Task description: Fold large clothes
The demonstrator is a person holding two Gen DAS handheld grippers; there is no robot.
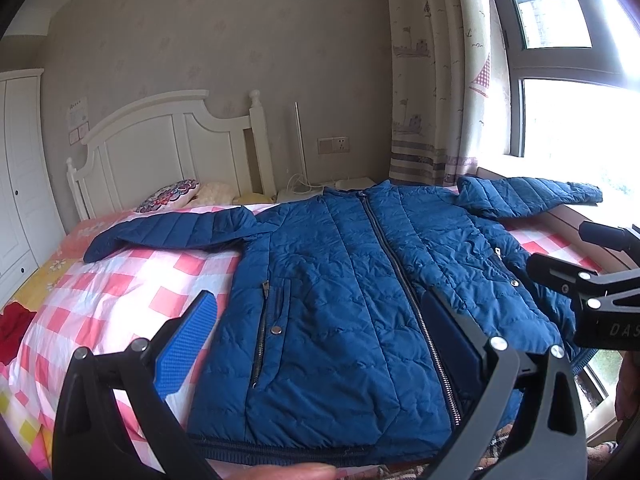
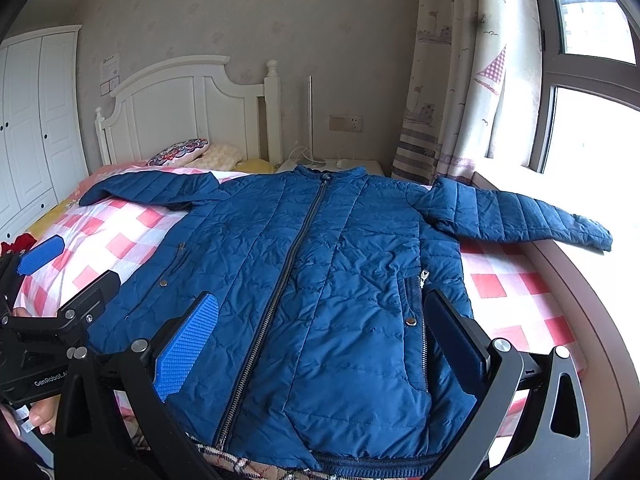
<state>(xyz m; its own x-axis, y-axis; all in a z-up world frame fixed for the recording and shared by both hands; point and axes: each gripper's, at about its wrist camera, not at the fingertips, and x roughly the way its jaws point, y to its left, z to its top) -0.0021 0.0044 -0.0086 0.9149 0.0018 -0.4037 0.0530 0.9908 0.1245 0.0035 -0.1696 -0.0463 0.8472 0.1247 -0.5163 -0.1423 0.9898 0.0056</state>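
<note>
A blue quilted jacket (image 1: 340, 280) (image 2: 320, 264) lies flat and zipped on the bed, front up, hem toward me. Both sleeves are spread out; the right sleeve (image 2: 528, 216) reaches onto the window ledge. My left gripper (image 1: 318, 294) hovers open over the jacket's lower left half, nothing between its fingers. In the right wrist view it (image 2: 76, 268) shows at the left edge. My right gripper (image 2: 320, 296) stands open above the lower right half, holding nothing, and it (image 1: 568, 248) appears at the right edge of the left wrist view.
The bed has a pink-and-white checked sheet (image 1: 120, 288) and a white headboard (image 2: 192, 108) with a patterned pillow (image 2: 180, 150). A white wardrobe (image 2: 28, 128) stands left, and a window ledge (image 2: 580, 300) runs along the right. Red cloth (image 1: 12, 328) lies at the left; plaid fabric (image 2: 256, 468) lies under the hem.
</note>
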